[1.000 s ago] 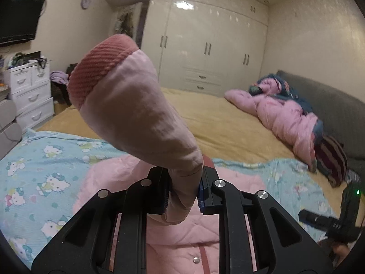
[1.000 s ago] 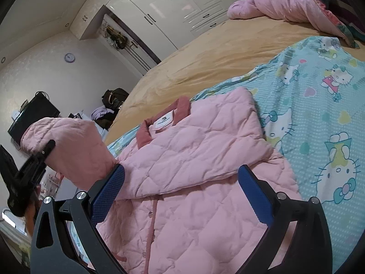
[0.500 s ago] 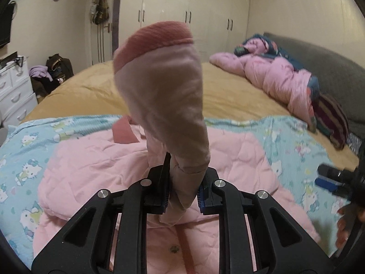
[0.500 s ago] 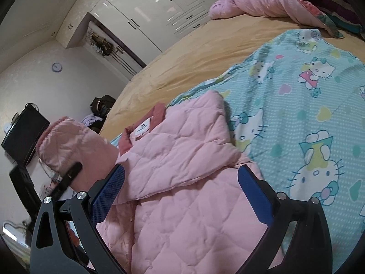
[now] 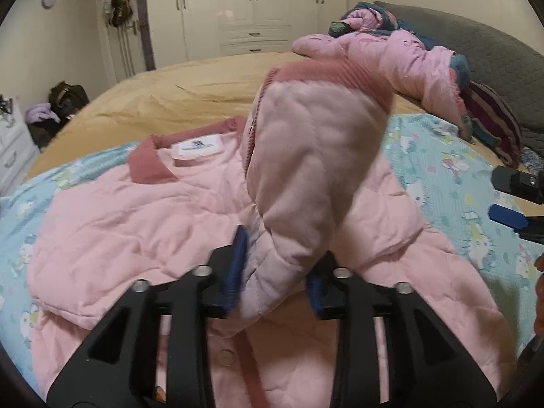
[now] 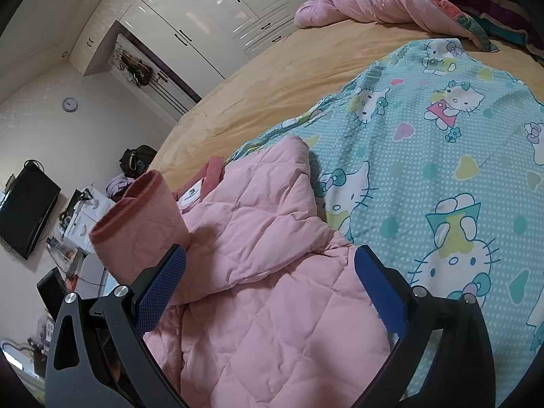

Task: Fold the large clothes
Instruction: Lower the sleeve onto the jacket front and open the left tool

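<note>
- Lying flat on the cartoon-cat sheet (image 6: 442,156), the pink quilted jacket (image 5: 142,224) is seen w/ its collar (image 5: 153,166) toward the far side of the bed; white label just inside the collar.
- One sleeve (image 5: 306,170) is raised over the jacket's middle, ribbed darker-pink cuff (image 5: 326,71) at the top end.
- The left gripper (image 5: 272,272) has just been opening; the sleeve is between the blue pads (image 5: 234,268), which are parted to a narrow gap. Whether the pads press on the fabric can't be told for sure; motion blur there, prob. loose.
- The right gripper (image 6: 268,285) is spread wide, nothing between its fingers; it is held above the jacket's lower right part, near the edge by the sheet.
- From the right wrist view, the raised sleeve is seen at left, standing up beside the left-hand pad (image 6: 159,289).
- The right gripper's tips are also caught at the right edge of the left wrist view, apart from the jacket.
- Bg: tan bedspread (image 5: 190,88), pink duvet (image 5: 401,54) heaped by the grey headboard (image 5: 493,47), white wardrobe (image 5: 251,10).
</note>
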